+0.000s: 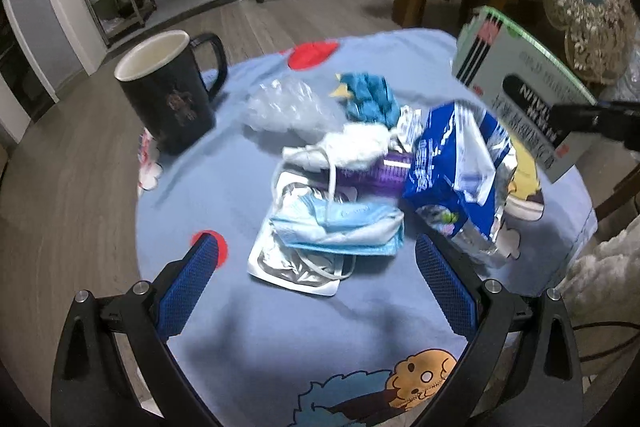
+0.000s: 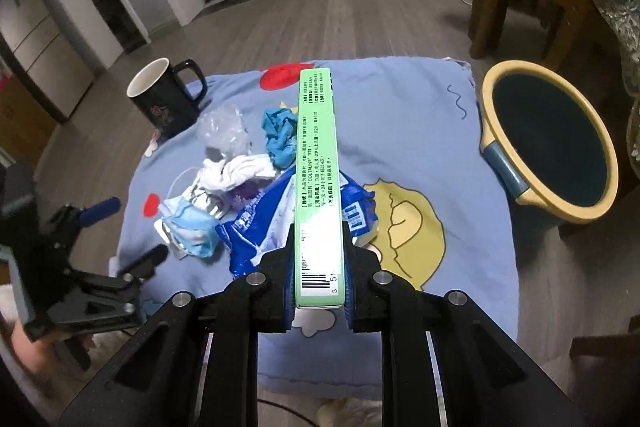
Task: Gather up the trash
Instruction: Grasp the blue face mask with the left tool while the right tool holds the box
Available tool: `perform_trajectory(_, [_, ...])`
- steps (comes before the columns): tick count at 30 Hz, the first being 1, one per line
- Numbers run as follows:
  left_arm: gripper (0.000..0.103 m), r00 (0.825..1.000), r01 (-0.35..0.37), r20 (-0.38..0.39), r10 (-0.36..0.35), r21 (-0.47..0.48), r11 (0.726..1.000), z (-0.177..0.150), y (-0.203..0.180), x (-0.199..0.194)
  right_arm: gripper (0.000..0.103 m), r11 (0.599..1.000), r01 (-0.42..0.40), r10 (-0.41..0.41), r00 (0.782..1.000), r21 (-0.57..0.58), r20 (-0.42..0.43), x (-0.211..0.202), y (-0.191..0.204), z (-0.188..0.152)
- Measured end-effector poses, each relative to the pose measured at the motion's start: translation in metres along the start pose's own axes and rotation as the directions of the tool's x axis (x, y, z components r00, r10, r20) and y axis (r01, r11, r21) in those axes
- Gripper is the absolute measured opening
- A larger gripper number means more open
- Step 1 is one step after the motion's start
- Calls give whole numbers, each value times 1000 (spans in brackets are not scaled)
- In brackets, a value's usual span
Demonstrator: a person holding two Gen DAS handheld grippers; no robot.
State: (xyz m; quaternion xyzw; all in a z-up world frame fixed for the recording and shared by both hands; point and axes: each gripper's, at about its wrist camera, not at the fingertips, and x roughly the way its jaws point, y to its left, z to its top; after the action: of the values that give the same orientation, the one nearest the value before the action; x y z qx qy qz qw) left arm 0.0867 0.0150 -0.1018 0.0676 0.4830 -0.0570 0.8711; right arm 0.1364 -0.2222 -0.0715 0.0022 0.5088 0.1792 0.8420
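Right gripper [image 2: 319,283] is pinching a long green box [image 2: 318,163] by its barcode end, my pads pressed on both narrow sides, the box held clear above the trash pile. Left gripper [image 1: 316,287] hangs with its blue pads spread wide and nothing between them, just short of a blue face mask [image 1: 340,223] lying on a silver foil wrapper [image 1: 296,263]. Beyond those I see a torn blue snack bag [image 1: 452,167], a white crumpled tissue [image 1: 352,147], a clear plastic wrapper [image 1: 284,103] and a teal crumpled scrap [image 1: 372,95], all on the blue cartoon-print cloth [image 1: 224,187] covering the surface. At its far left corner a black mug [image 1: 168,95] stands upright. Only my right view shows the yellow-rimmed bin [image 2: 548,143] beside the surface, well right of the pile.
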Motion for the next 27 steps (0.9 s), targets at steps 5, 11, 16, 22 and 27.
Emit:
perform_trajectory(5, [93, 1000, 11, -9, -11, 20, 1000, 1, -3, 12, 19, 1000, -3, 3, 1000, -5, -14, 4, 1, -1])
perform_trajectory(11, [79, 998, 1, -60, 2, 52, 999, 3, -6, 28, 19, 1000, -2, 1, 1000, -9, -26, 7, 1, -2])
perform_trajectory(16, [65, 997, 1, -76, 3, 53, 999, 6, -4, 35, 19, 1000, -2, 2, 999, -10, -32, 8, 2, -1])
perform_trajectory(22, [18, 994, 29, -103, -23, 54, 998, 6, -6, 37, 19, 1000, 2, -2, 999, -8, -32, 8, 0, -2])
perform_trajectory(27, [13, 998, 36, -44, -34, 53, 998, 11, -8, 23, 19, 1000, 3, -3, 1000, 3, -24, 7, -3, 0])
